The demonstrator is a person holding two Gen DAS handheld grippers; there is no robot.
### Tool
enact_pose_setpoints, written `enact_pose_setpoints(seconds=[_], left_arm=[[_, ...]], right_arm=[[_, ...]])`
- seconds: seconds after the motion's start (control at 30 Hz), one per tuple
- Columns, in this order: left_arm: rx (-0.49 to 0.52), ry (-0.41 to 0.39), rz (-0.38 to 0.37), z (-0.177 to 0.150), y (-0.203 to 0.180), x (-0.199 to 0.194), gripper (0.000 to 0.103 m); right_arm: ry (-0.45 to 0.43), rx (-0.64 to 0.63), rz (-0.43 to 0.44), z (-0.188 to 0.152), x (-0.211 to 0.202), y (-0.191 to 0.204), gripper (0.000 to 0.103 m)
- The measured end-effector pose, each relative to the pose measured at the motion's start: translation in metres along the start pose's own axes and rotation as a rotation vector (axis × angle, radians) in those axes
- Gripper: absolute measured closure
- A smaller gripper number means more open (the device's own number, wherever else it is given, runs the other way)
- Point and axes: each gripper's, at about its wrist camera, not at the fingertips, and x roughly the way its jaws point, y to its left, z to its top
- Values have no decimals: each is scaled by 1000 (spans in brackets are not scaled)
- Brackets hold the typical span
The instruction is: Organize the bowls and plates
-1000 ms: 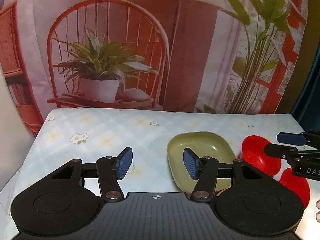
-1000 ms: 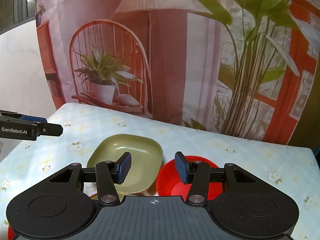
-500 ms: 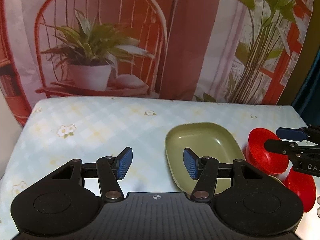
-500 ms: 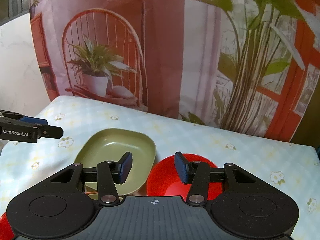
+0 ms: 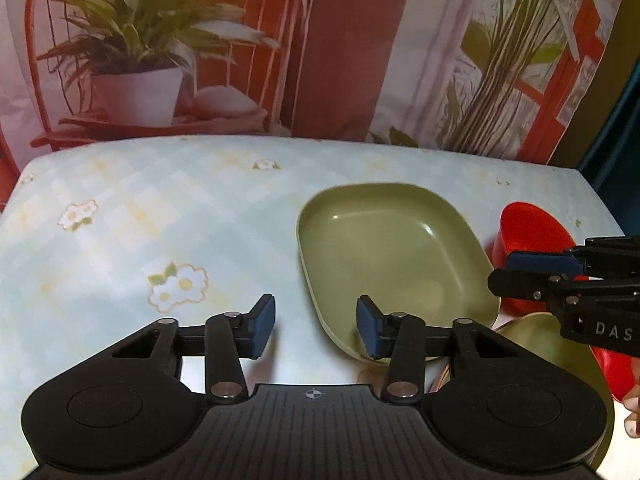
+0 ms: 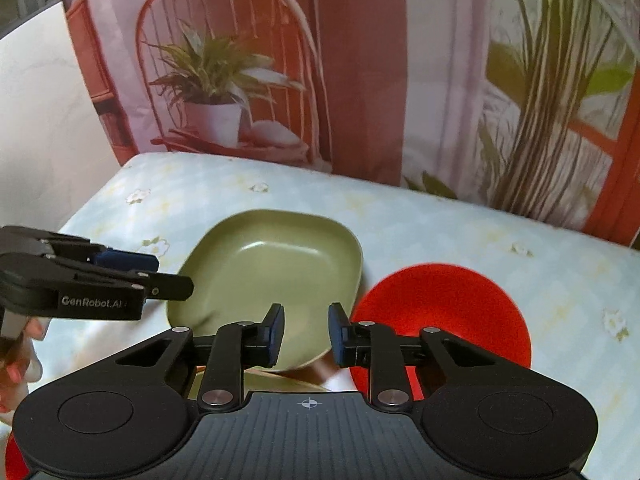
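Observation:
A green rounded-square plate (image 5: 384,256) lies on the flowered tablecloth; it also shows in the right wrist view (image 6: 272,276). A red bowl (image 5: 528,232) stands right of it, seen too in the right wrist view (image 6: 444,316). My left gripper (image 5: 316,328) is open and empty, its right finger over the plate's near-left rim. My right gripper (image 6: 306,334) is open and empty, low over the gap between plate and bowl. A second green dish (image 5: 560,344) and another red piece (image 5: 616,372) lie near, partly hidden.
The table (image 5: 160,216) with its pale flowered cloth ends at a printed backdrop of a chair, potted plant and window (image 5: 280,48). A white wall stands at the left in the right wrist view (image 6: 44,120). The right gripper's side shows in the left wrist view (image 5: 568,280).
Both grippers have moved forward and down toward the dishes. The green plate and red bowl look larger and nearer. The right gripper's fingers now stand closer together.

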Motion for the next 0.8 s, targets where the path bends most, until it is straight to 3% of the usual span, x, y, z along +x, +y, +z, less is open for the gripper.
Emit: enact_pose_setpoints(seconds=[0.33,0.57,0.8], left_arm=[[-23,26,-20,2,6,12,68],[-14,44,-44,2,2,20,83],[1,52,-30,2,-1,17,84]], right_arm=[[42,23,-36,-3,17,-12,83],[61,5,-53,6,28,-4,83],[64,-9,-69,9,32,-2,86]])
